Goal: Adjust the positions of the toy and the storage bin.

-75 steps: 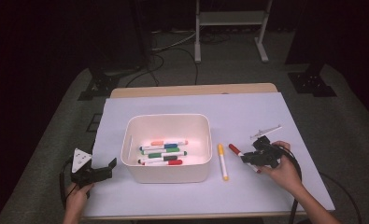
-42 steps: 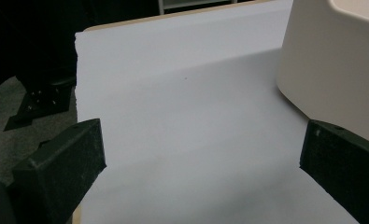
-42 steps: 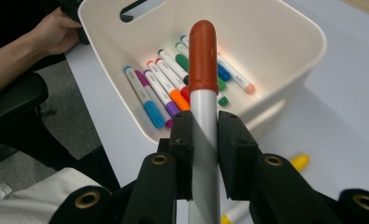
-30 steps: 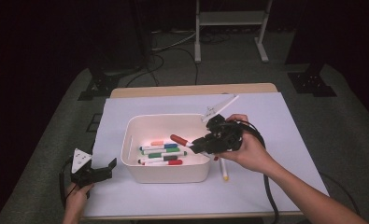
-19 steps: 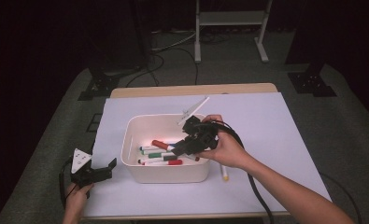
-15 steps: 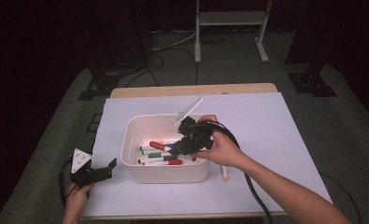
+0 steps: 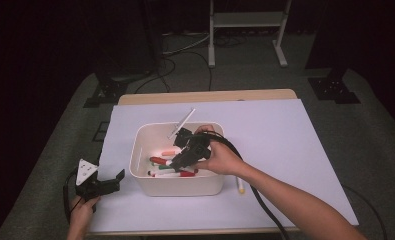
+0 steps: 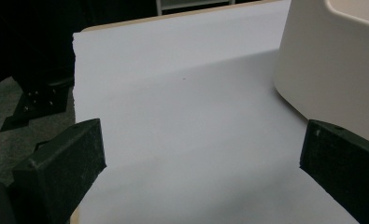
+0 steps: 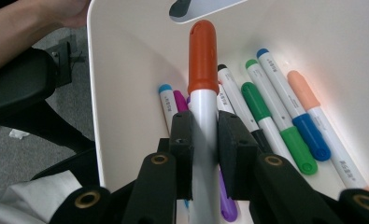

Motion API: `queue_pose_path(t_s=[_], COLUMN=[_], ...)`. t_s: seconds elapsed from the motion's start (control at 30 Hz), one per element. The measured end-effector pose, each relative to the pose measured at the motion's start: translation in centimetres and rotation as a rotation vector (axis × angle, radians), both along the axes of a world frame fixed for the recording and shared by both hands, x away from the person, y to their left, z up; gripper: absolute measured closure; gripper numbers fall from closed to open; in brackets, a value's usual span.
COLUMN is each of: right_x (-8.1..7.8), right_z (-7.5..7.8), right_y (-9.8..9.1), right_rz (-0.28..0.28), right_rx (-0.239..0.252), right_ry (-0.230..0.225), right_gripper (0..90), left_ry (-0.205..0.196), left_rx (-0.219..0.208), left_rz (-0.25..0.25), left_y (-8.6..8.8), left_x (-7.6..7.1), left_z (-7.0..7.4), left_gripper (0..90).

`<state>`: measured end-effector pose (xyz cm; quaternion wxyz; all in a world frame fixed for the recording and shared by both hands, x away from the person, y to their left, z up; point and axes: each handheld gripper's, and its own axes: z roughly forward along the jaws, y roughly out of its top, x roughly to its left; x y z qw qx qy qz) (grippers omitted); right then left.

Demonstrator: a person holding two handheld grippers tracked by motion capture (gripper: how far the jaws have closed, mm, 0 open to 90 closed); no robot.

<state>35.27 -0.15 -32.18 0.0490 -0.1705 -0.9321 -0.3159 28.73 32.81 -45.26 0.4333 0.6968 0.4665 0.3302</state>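
dark floor rings the white table (image 7: pixel 295 130); my right tongs (image 9: pixel 203 140) grip a red-capped marker (image 9: pixel 202 60) low inside the cream bin (image 7: pixel 140 145), left tongs (image 7: pixel 105 182) idle, open. letting go tilted could prop it against the wall. the right gripper view shows the clamped barrel (the high view doesn't), the high view a yellow-tipped marker (image 7: pixel 240 186) left outside.
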Motion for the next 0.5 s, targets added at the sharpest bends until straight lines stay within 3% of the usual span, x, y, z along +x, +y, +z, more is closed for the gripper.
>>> queue_pose_path(t_s=[0.37, 0.4, 0.5], right_x=[0.1, 0.1, 0.1], right_z=[-0.9, -1.2, -1.1], right_y=[1.3, 1.5, 1.3], right_rz=[0.013, 0.026, 0.019], right_rx=[-0.043, -0.071, -0.078], right_ry=[-0.006, 0.001, 0.0], right_gripper=[75.0, 69.0, 65.0], left_ry=[0.0, -0.001, 0.001], left_rx=[-0.001, -0.001, -0.002], left_rz=[0.002, 0.0, -0.001], left_y=[0.0, 0.0, 0.0], left_x=[0.0, 0.0, 0.0], left_z=[0.0, 0.0, 0.0], left_gripper=[0.0, 0.0, 0.0])
